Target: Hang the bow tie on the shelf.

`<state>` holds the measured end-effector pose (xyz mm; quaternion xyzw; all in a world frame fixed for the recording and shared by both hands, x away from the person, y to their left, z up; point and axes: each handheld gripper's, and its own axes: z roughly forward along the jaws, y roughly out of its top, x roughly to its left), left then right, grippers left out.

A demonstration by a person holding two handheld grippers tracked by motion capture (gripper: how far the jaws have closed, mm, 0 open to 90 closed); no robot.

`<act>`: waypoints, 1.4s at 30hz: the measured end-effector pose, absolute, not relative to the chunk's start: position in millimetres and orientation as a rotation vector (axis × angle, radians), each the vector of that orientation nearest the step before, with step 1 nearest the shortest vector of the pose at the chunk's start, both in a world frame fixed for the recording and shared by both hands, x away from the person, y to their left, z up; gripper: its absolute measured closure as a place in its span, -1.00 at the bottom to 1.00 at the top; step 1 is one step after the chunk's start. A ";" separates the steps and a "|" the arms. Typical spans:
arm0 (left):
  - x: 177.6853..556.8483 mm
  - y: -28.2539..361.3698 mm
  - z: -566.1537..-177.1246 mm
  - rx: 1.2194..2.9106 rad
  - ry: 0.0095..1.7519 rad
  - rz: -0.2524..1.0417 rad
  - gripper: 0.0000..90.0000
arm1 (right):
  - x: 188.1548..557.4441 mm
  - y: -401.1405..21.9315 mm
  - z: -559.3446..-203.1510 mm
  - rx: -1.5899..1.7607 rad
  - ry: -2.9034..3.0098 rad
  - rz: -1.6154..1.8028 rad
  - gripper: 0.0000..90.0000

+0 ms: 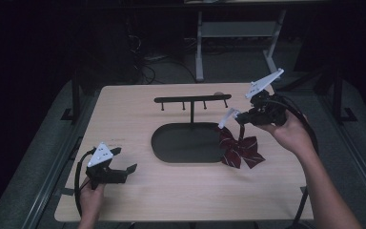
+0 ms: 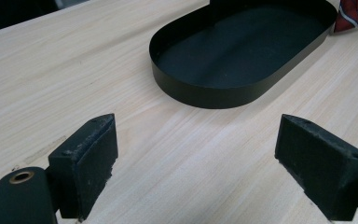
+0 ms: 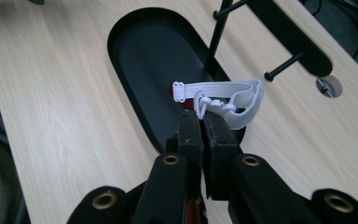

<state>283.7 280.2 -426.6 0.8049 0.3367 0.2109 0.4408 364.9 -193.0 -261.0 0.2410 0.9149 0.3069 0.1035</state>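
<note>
A dark red striped bow tie [image 1: 240,150] with a white elastic strap [image 1: 228,117] sits at the right end of the black oval tray [image 1: 159,143]. My right gripper [image 1: 238,118] is above it, shut on the strap [image 3: 233,93], whose loop sticks out past the jaws. I cannot tell whether the bow still touches the table. A black hanger rack [image 1: 193,99] with several pegs rises from the tray's far side. My left gripper [image 1: 124,160] rests low at the table's front left, open and empty, with its jaws [image 2: 196,140] facing the tray [image 2: 205,95].
The light wooden table [image 1: 124,119] ends close behind the rack, with a round cable hole [image 3: 328,86] near its far edge. Beyond it are dark floor, cables and a grey frame [image 1: 200,47]. A corner of the bow tie [image 2: 356,14] peeks past the tray.
</note>
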 end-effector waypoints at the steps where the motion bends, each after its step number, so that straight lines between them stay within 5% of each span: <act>1: 283.6 280.3 -426.4 1.997 0.835 0.524 -0.71 | 366.1 -191.5 -259.6 0.713 2.699 0.904 0.93; 13: 283.6 280.2 -426.2 2.000 0.833 0.526 -0.71 | 389.7 -184.5 -248.1 0.734 2.691 0.888 0.93; 42: 283.2 277.8 -426.0 2.005 0.826 0.518 -0.71 | 446.3 -196.5 -292.1 1.032 2.679 0.837 0.91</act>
